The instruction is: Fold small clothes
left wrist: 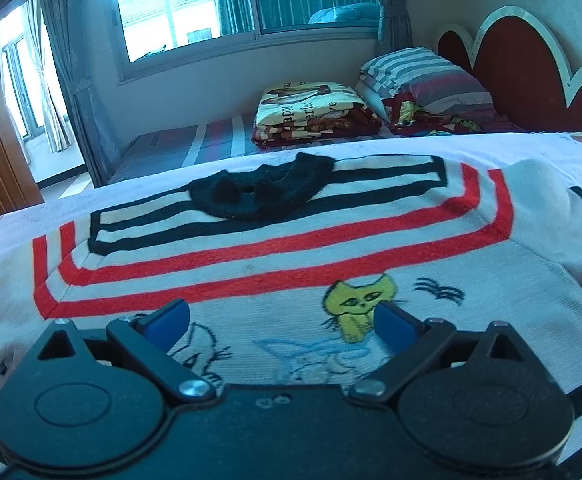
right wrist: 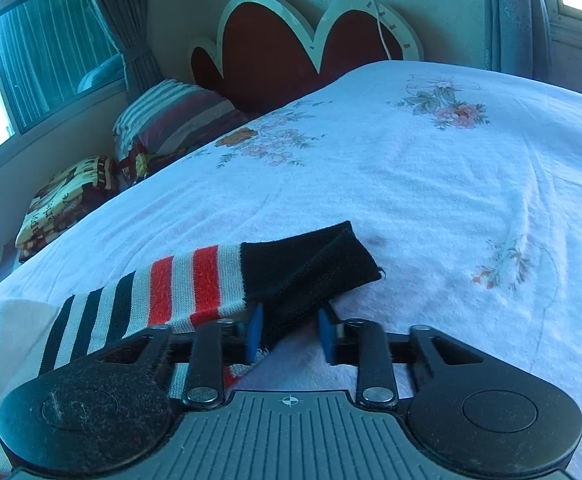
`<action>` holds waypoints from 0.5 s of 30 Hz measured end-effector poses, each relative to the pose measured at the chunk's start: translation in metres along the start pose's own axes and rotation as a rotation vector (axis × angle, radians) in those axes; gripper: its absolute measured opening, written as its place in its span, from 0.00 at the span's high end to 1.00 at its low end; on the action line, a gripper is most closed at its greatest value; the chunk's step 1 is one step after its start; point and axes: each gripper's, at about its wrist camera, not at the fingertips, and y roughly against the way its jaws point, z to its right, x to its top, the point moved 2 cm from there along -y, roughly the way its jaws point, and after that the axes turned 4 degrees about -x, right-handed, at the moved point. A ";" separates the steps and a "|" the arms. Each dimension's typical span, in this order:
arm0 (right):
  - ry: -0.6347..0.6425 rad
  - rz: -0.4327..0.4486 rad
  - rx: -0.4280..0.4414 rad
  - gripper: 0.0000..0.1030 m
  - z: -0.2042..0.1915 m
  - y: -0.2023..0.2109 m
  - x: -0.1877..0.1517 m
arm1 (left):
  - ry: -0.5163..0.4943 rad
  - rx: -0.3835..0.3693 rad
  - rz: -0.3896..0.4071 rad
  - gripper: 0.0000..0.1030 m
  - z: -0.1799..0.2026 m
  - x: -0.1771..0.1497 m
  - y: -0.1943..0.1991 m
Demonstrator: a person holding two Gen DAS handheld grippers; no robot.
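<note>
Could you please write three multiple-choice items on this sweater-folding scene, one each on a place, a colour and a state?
1. Where does the sweater lie?
A. on the floral bedsheet
B. on the floor
C. on the windowsill

2. What colour is the sleeve cuff?
A. yellow
B. black
C. green

3. How is the left gripper?
A. shut on the collar
B. holding a pillow
C. open over the sweater

Key: 1 A, sheet shows around the knit; 2 B, black beyond the red stripes; 3 C, blue pads stand wide apart.
</note>
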 end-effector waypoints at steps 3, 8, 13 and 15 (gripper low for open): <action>0.023 0.018 -0.003 0.94 -0.005 0.001 0.003 | 0.014 0.014 -0.008 0.04 -0.017 -0.002 0.001; 0.077 0.094 0.016 0.94 -0.033 0.025 0.012 | 0.008 0.022 -0.023 0.04 -0.048 -0.004 0.006; 0.170 0.135 0.087 0.94 -0.091 0.059 0.012 | 0.022 0.018 -0.007 0.04 -0.078 -0.005 0.012; 0.222 0.139 0.135 0.94 -0.122 0.071 0.003 | 0.033 0.015 -0.009 0.04 -0.088 -0.005 0.014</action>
